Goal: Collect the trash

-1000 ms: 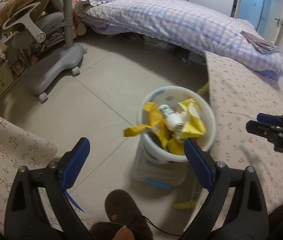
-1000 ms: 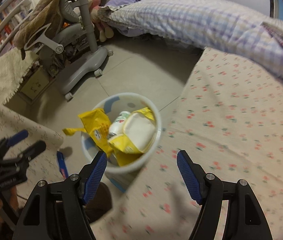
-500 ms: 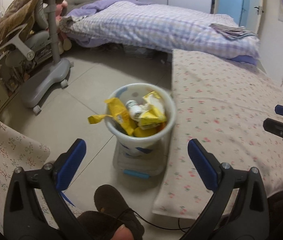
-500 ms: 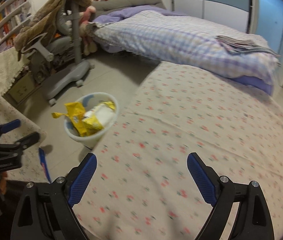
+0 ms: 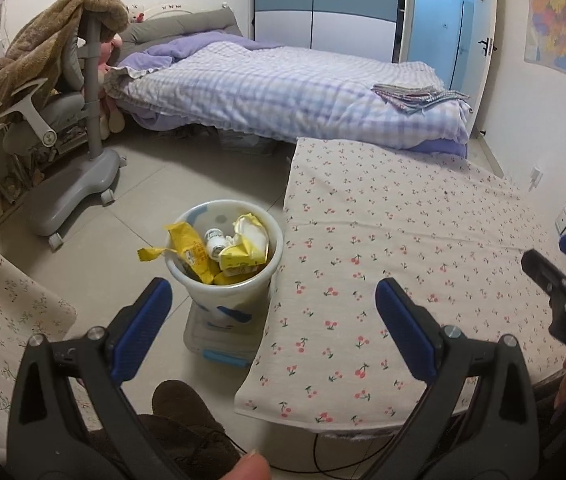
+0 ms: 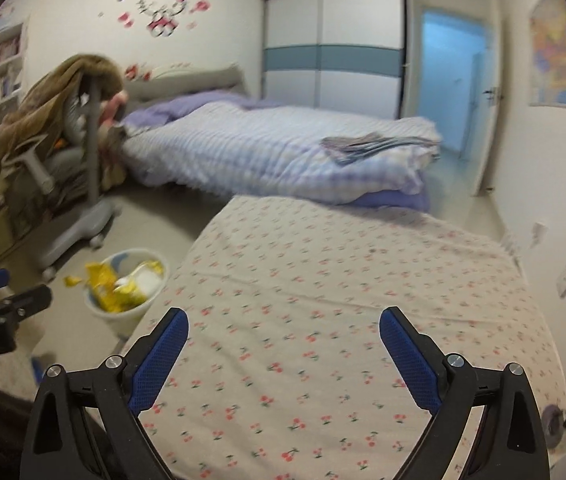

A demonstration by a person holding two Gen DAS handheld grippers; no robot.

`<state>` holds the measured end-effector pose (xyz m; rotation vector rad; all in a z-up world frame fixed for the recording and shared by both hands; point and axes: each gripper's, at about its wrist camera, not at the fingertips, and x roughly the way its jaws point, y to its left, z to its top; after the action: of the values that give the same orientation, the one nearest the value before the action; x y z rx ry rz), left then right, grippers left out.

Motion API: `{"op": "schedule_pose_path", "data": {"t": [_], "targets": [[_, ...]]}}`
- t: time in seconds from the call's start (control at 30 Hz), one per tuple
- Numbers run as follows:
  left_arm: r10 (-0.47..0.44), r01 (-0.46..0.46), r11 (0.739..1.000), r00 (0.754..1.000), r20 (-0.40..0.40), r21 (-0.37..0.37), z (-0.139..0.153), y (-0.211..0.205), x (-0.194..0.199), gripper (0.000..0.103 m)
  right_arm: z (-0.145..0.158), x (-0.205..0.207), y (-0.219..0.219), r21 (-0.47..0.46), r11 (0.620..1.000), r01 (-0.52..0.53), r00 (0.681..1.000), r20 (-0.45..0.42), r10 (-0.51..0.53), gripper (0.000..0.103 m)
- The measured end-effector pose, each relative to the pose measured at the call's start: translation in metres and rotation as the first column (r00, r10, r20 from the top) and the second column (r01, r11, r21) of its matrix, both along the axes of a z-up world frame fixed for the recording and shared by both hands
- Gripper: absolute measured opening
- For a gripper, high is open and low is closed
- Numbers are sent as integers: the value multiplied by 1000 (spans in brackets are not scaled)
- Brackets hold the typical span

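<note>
Two claws show, both empty. The left claw [image 5: 273, 300] stands wide with nothing between its blue pads [image 5: 143, 322]; the right claw [image 6: 283, 344] has its jaws opening, and only the cherry-print cloth of the tabletop [image 6: 343, 280] lies beyond them. Just ahead of the left claw, a little toward its left finger, a white bin [image 5: 225, 276] stands on the grey floor [image 5: 151, 196], touching or just beside the tabletop's edge. The bin holds the trash: crumpled yellow wrappers [image 5: 191, 250] and a small white bottle [image 5: 215, 240], with one wrapper strip hanging over the rim. From the right claw the bin [image 6: 123, 308] sits well to the left and ahead, below the tabletop's corner. Beneath the left claw, a dark slipper [image 5: 183, 408] rests on the floor. Far ahead of both claws a bed [image 5: 283, 96] with a checked quilt runs across the room, and a grey chair [image 5: 63, 128] draped in a brown blanket stands at far left.
</note>
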<state>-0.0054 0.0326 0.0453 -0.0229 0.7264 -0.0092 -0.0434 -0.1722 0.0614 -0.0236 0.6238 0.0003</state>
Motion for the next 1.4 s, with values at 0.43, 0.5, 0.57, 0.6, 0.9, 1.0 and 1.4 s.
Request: {"op": "schedule_pose_path", "data": {"t": [0.43,0.5,0.57,0.6,0.9,1.0,1.4], "targets": [[34,-35,998,999,32,42,-14,-13,-7,101,-21,0,-4,34,999,10,999,-46,-8,98],[31,-32,999,999,36,41,-13,-14,-8,101,-20,-2,-2,29,1000,1,999,-40,0,98],[28,-30,999,999,40,44,-13,-15,-9,101,-19,-3,0,27,1000,-5,999,-34,6,98],[29,-31,998,999,40,45,-13,-15,-9,101,-19,-3,1,28,1000,-6,999,-34,7,98],[30,-32,999,999,33,33,-14,-13,-9,101,-19,-2,2,40,999,-7,999,-38,8,98],[26,-27,999,999,33,29,-14,-14,-9,101,-20,-2,2,39,999,-3,999,-41,5,98],[25,-26,999,999,30,27,-14,-14,-8,101,-22,-2,3,52,999,2,999,-51,1,98]]}}
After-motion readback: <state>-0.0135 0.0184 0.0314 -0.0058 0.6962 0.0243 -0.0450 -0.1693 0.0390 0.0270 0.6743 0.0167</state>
